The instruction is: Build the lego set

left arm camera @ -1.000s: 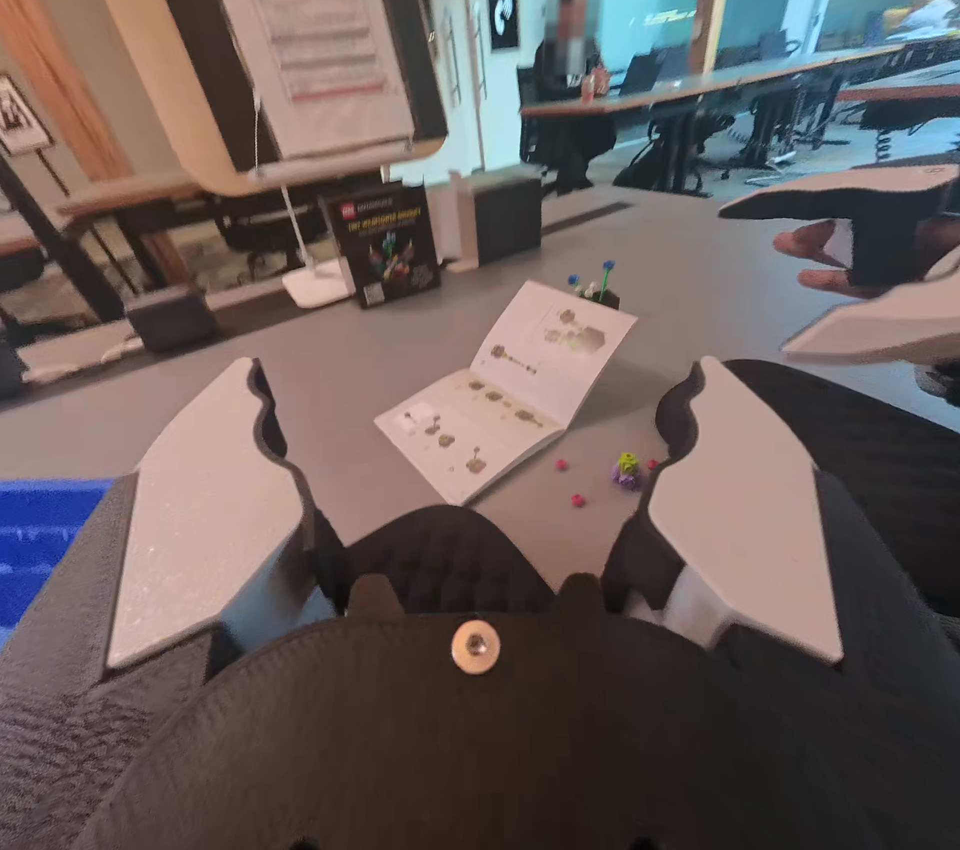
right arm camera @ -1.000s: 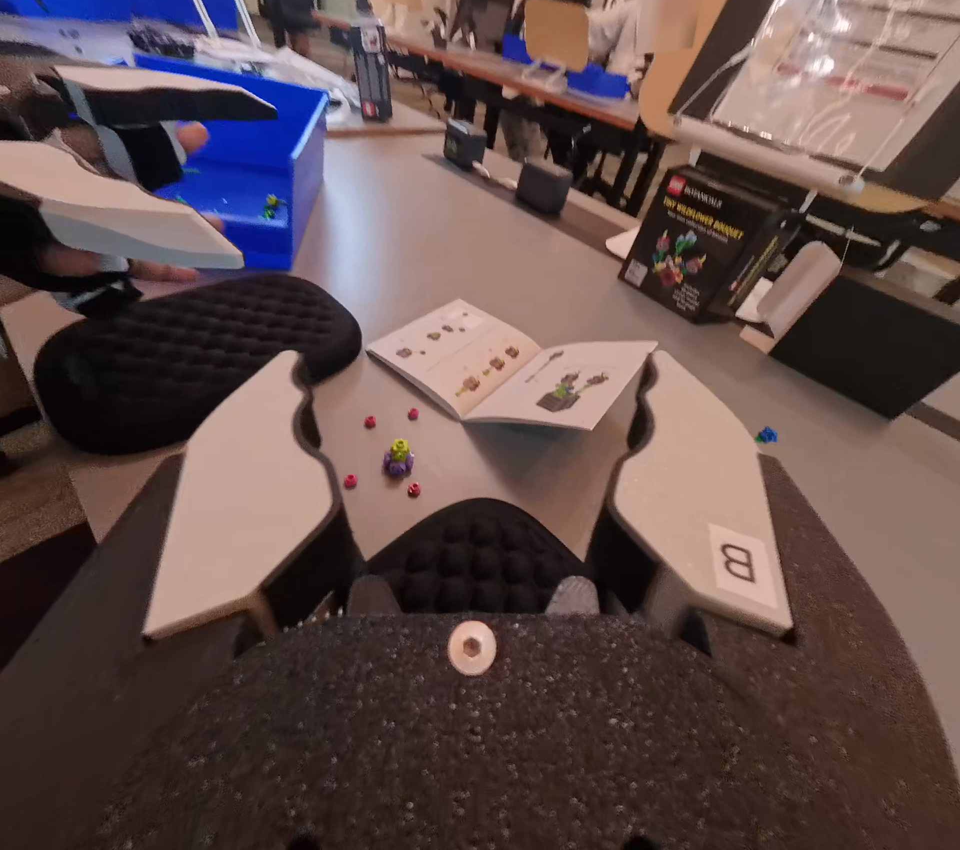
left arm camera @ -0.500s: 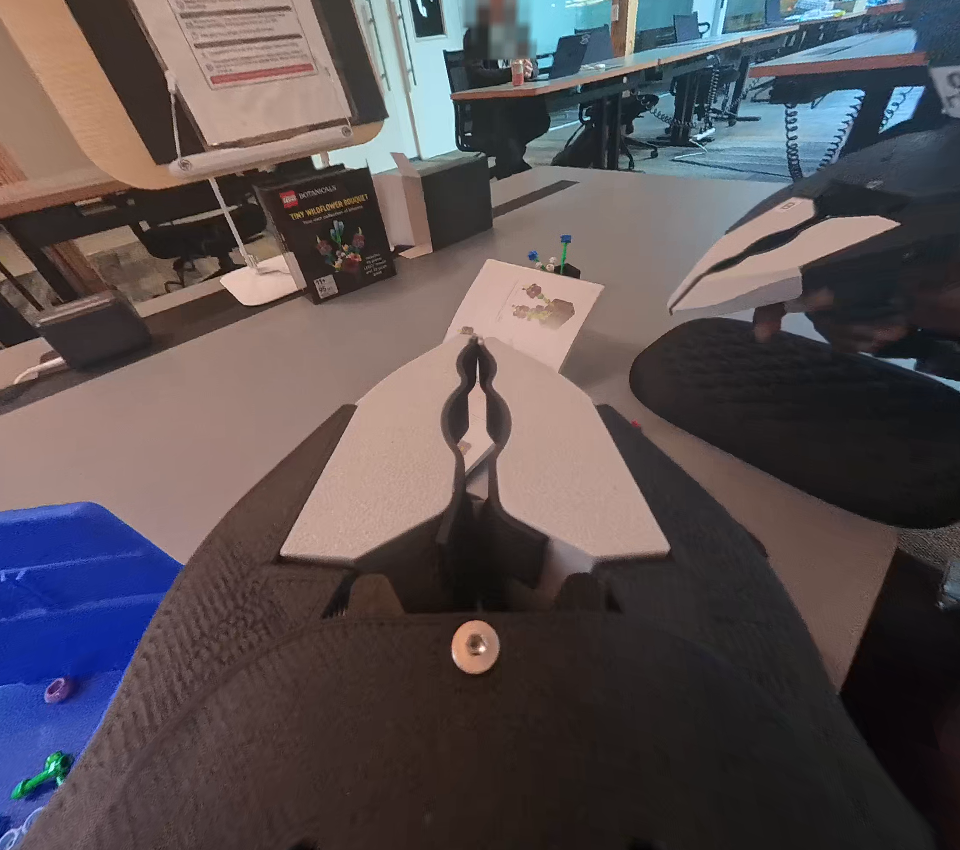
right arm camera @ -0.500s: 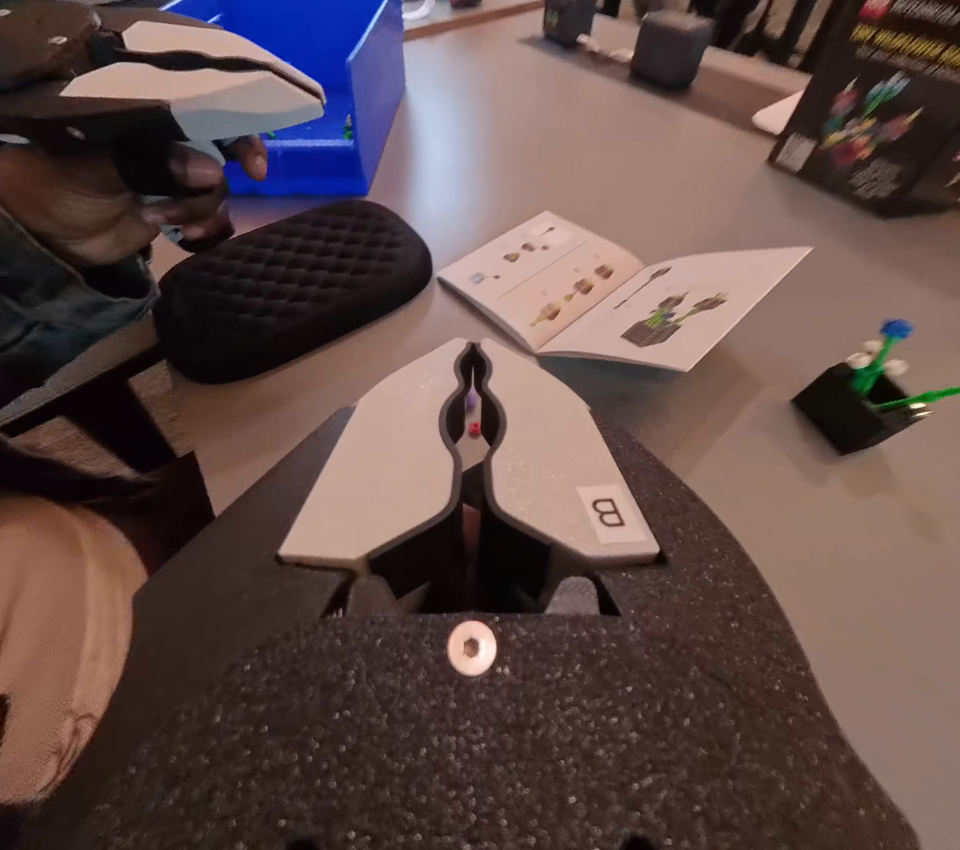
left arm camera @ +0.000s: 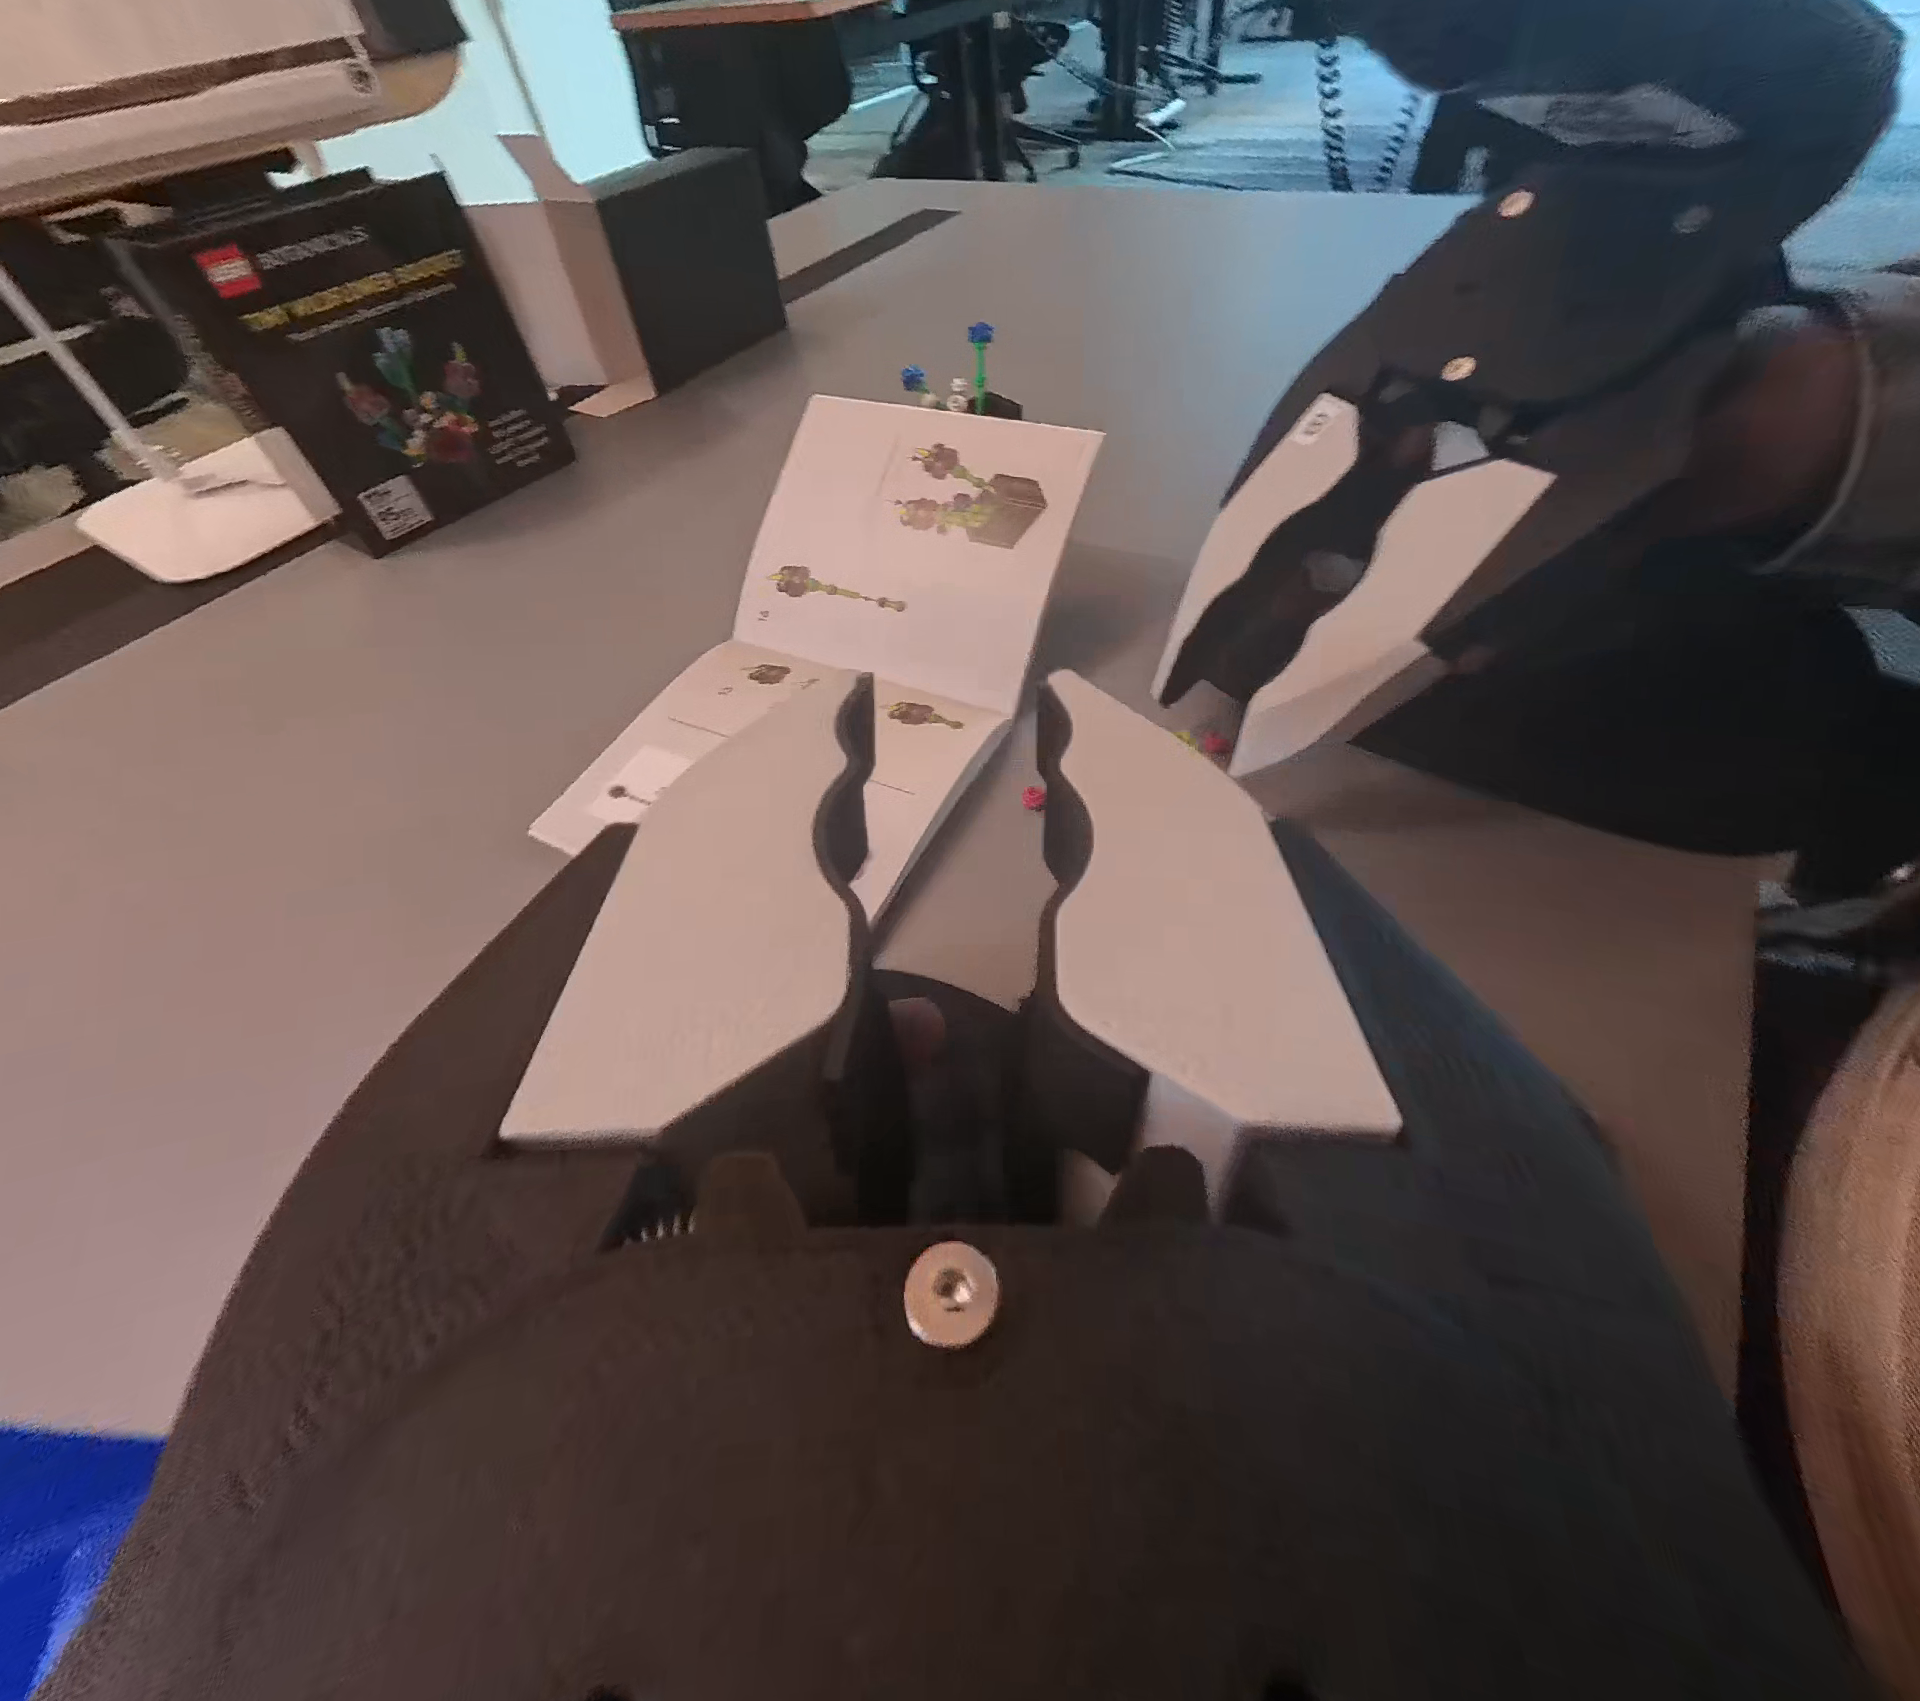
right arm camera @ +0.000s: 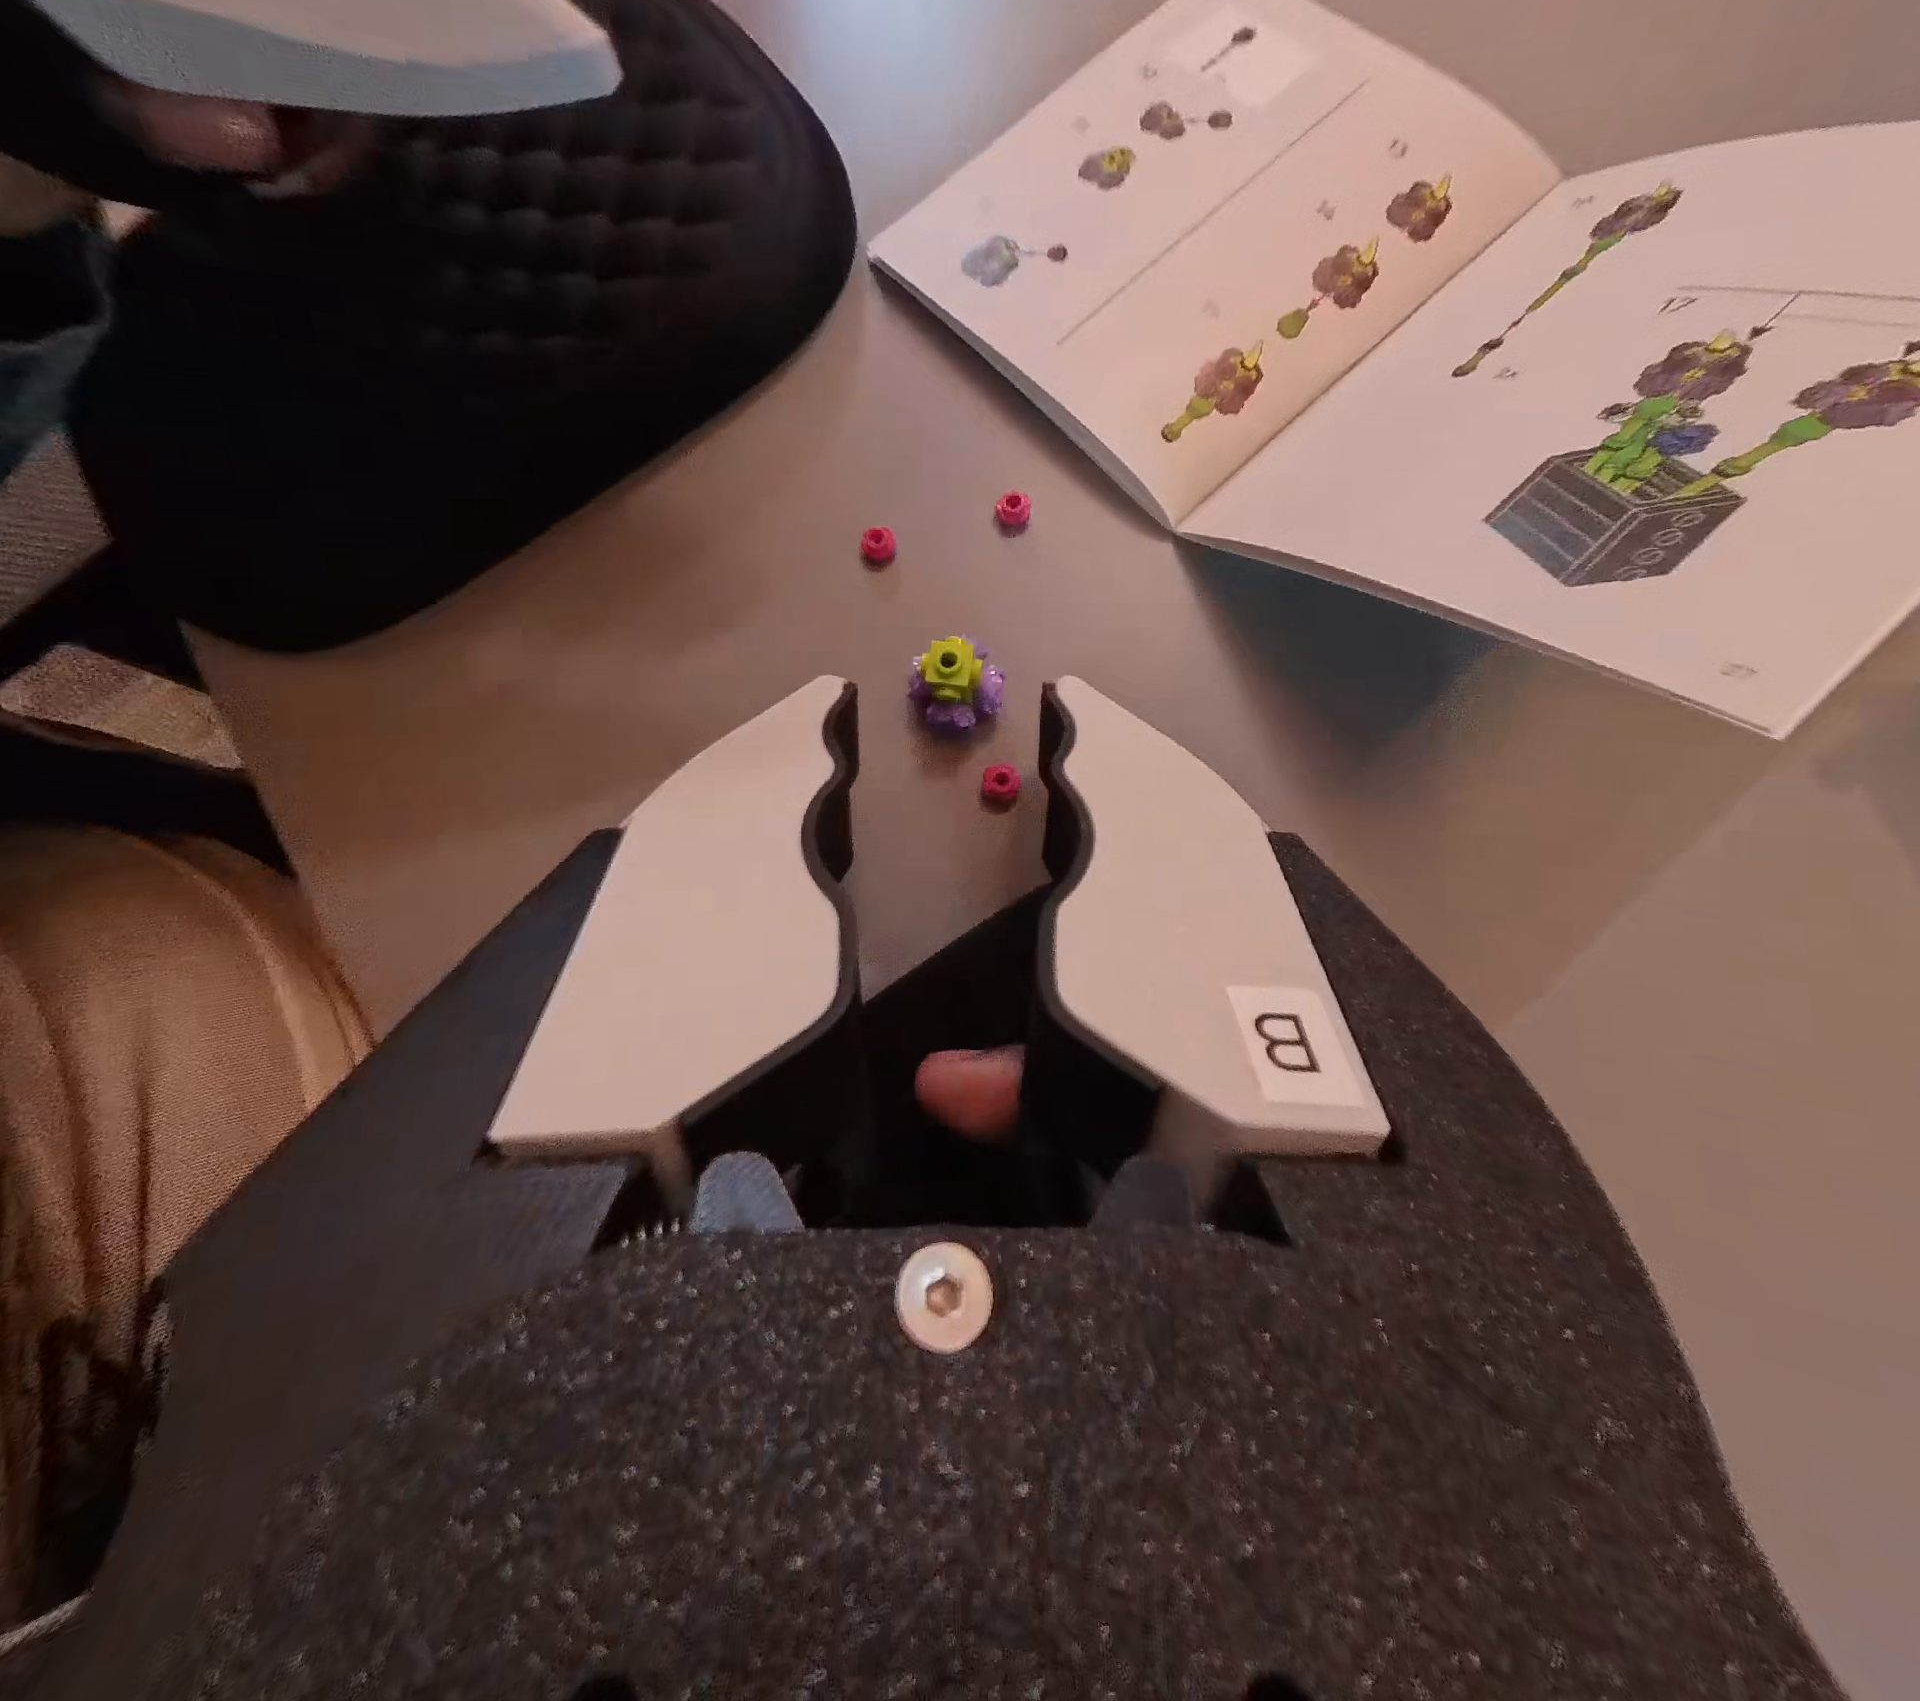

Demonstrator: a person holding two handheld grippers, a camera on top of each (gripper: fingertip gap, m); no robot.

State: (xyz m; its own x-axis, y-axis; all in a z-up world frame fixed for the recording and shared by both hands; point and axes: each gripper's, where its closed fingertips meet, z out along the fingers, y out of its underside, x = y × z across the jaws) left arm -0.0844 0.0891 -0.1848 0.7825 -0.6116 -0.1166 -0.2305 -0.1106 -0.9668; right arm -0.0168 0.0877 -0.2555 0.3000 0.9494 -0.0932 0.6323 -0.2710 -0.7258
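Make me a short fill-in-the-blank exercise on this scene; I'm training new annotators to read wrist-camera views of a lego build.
1. The right gripper is ____, its fingertips on either side of the purple and green flower piece.
2. The number of small pink studs lying loose on the table in the right wrist view is ____.
3. The instruction booklet lies ____ on the table.
4. The left gripper holds ____.

Missing words: open; three; open; nothing
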